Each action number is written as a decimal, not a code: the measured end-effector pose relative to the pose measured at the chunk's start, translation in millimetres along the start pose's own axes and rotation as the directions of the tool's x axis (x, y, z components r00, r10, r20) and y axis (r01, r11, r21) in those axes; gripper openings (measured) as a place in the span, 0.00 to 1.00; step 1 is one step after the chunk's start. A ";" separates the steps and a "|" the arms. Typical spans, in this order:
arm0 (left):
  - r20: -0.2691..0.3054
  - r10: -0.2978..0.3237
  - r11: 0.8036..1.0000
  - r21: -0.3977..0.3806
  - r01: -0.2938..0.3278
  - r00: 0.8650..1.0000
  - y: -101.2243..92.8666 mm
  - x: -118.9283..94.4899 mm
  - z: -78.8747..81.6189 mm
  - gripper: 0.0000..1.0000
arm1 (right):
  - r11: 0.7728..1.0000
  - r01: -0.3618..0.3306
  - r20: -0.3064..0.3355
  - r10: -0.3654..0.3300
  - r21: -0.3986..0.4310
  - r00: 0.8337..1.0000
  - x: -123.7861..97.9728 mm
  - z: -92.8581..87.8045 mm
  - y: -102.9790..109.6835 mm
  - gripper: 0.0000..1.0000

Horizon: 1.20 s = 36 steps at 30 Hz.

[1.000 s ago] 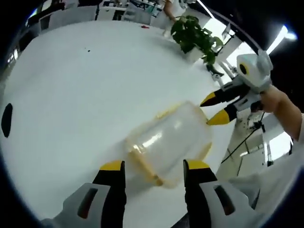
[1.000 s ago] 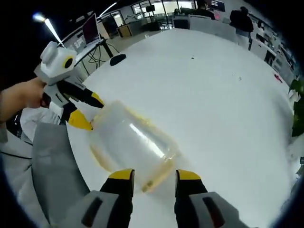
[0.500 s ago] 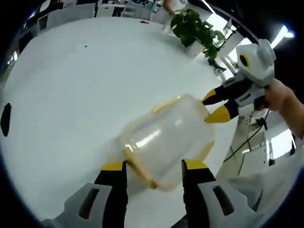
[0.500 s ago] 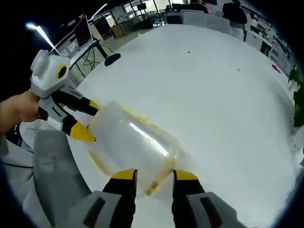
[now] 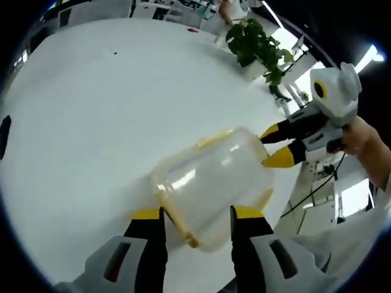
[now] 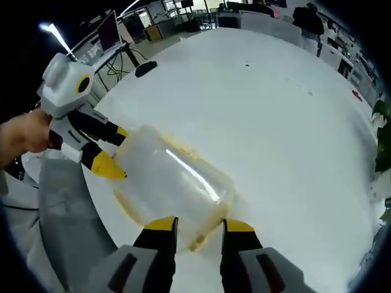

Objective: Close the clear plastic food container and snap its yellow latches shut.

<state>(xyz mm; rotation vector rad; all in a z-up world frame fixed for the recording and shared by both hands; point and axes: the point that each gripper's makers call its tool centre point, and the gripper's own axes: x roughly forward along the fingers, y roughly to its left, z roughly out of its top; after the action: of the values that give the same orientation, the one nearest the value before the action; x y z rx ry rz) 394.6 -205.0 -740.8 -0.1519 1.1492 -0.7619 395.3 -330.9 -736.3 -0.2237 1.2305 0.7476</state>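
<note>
The clear plastic container lies on its side on the white table, its rim and latches yellow. In the left gripper view, my left gripper has its jaws closed in on the near end, with a yellow latch between them. My right gripper meets the far end from the right. In the right gripper view the container runs away from my right gripper, whose jaws pinch the end by a yellow latch. The left gripper clamps the opposite end.
A potted plant stands near the table's far edge. A small black object lies at the table rim. A person's hand and grey clothing are at the left. Open white tabletop stretches beyond the container.
Both pairs of jaws have narrowed slightly around the container's ends. Both views have shifted a little; the container keeps its place between the two grippers.
</note>
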 end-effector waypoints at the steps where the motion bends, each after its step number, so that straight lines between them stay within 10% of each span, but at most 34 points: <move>1: 0.000 -0.004 1.000 -0.004 0.004 1.000 -0.5 0.9 -0.4 0.39 | 1.000 -0.009 0.003 0.009 0.004 1.000 -0.2 0.4 -0.3 0.26; 9: -0.011 -0.007 0.999 -0.034 0.007 1.000 -0.7 5.0 -0.1 0.40 | 0.982 -0.154 0.071 0.147 0.108 0.987 9.3 11.9 4.5 0.28; 36: 0.015 -0.014 0.995 0.098 0.013 1.000 -3.4 -3.2 1.8 0.54 | 0.997 -0.083 0.034 0.084 -0.005 0.996 -4.3 -0.6 -0.8 0.33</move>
<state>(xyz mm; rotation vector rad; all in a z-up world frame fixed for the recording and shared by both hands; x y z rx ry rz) 393.9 -206.0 -736.0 -0.0834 1.0941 -0.8264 394.7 -333.5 -732.8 -0.1624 1.2121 0.8227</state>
